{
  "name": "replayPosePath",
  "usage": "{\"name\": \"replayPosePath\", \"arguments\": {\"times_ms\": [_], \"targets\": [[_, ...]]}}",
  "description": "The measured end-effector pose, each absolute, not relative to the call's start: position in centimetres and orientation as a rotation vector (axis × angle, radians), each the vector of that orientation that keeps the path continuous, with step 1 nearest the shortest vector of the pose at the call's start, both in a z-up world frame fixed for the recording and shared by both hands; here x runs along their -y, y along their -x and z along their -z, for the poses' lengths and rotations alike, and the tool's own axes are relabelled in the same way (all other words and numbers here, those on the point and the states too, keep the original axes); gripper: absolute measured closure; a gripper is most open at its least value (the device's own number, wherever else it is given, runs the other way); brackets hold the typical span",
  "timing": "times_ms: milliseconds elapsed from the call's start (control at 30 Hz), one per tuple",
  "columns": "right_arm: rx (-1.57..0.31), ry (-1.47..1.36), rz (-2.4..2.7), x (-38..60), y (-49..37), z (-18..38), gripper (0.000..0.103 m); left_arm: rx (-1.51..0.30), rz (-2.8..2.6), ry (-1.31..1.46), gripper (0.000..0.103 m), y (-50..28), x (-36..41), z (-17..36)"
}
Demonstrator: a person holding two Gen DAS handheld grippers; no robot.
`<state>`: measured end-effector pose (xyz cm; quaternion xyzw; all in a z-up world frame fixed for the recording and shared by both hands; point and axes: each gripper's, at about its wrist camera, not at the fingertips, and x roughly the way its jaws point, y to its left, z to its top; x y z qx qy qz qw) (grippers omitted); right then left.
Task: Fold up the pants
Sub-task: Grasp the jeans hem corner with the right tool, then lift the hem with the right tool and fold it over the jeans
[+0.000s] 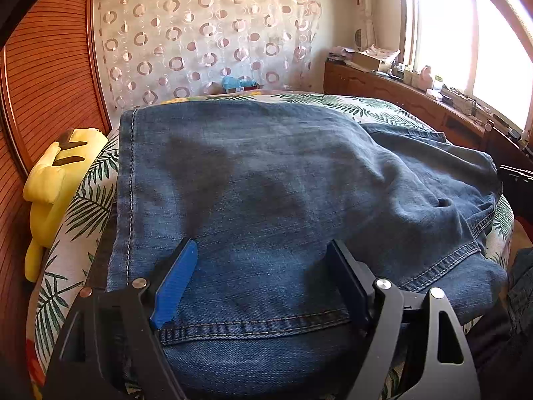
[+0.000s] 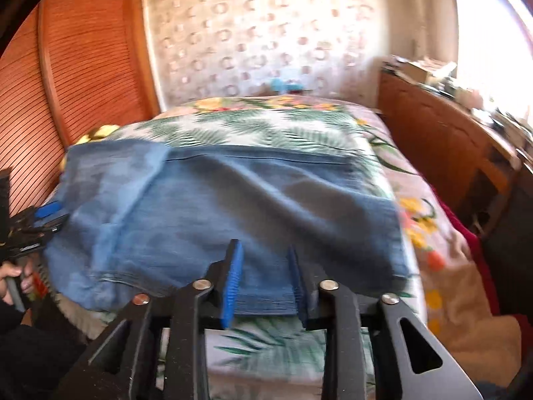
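Note:
Blue denim pants lie folded over on a bed with a palm-leaf sheet; a stitched hem runs along their near edge. My left gripper hovers just over that near edge, jaws wide open, nothing pinched. In the blurred right wrist view the pants spread across the bed. My right gripper is open at their near right edge, with denim lying between the pads but not pressed. The left gripper shows at the pants' left side, held by a hand.
A yellow plush toy lies between the bed and a slatted wooden door on the left. A cluttered wooden sideboard runs under the window on the right. A patterned curtain hangs behind the bed.

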<state>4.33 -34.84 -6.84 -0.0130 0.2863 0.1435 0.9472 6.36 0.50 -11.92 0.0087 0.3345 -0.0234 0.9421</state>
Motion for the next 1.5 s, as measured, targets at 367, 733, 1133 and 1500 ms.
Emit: {"name": "replayPosePath", "arguments": {"times_ms": [367,733,1133,1500], "targets": [[-0.589,-0.034,-0.14,39.7,-5.2,7.2,0.051,-0.677,0.07,0.019,0.023,-5.6,-0.6,10.7],[-0.676,-0.05,-0.131,38.9,-8.0,8.1,0.05,-0.638,0.123,-0.002,0.023,-4.8,1.6,8.7],[-0.691,-0.042,-0.152,39.0,-8.0,8.2,0.05,-0.625,0.143,0.0,0.023,-4.3,2.8,8.0],[-0.656,0.006,-0.207,38.2,-8.1,7.2,0.092,-0.622,0.131,0.009,0.023,-4.1,2.4,7.9]]}}
